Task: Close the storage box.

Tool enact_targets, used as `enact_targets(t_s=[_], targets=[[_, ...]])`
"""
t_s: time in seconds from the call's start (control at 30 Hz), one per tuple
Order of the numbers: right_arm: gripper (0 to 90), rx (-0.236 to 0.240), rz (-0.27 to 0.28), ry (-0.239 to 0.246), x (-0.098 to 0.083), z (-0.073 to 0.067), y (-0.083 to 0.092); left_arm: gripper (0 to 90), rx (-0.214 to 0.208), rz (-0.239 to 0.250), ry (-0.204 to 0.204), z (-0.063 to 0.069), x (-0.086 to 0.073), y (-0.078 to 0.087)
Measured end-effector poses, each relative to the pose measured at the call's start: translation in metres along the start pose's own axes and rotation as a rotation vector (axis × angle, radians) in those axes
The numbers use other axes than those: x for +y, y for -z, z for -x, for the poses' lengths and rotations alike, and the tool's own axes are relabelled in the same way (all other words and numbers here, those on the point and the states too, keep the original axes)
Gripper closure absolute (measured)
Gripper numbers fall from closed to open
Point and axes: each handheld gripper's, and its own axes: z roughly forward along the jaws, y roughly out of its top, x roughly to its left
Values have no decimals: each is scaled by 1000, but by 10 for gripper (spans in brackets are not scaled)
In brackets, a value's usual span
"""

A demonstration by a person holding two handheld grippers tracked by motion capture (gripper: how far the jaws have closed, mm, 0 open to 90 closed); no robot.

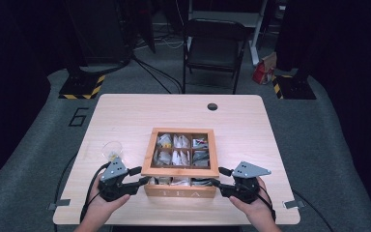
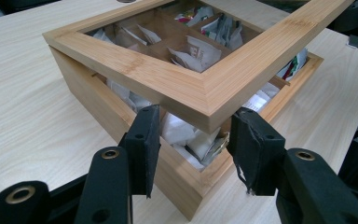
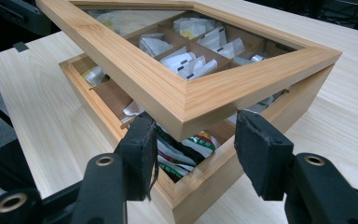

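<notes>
Both claws sit at the near corners of the tea box: the left gripper (image 1: 136,177) at about 7 o'clock of the table, the right gripper (image 1: 216,177) at about 5 o'clock, each with its black jaws partly open and straddling a front corner of the lid. In the left gripper view the pads (image 2: 144,140) flank the corner of the pale bamboo frame lid with its clear window (image 2: 186,79); whether they press on the wood or only stand beside it I cannot tell, and the same holds for the right gripper view (image 3: 186,100). That lid stands raised off the square bamboo tea box (image 1: 181,186) — tilted up at the front, with paper tea sachets (image 2: 186,137) visible in the gap. On the light wooden table (image 1: 125,111) the box lies centre, slightly toward 6 o'clock, and a small clear glass cup (image 1: 112,150) stands at its 9 o'clock. By my judgement the lid is stiff and fairly light, its smooth wood a little slippery and the window breakable — so take it by the frame corners, evenly on both sides
</notes>
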Motion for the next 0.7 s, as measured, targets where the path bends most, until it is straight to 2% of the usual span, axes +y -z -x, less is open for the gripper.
enact_targets(t_s=[0.2, 0.7], targets=[[487, -2, -7, 1, -3, -1, -1, 535, 5, 4, 4, 1, -4, -1], [490, 21, -42, -24, -17, -5, -3, 536, -11, -35, 6, 3, -18, -8]])
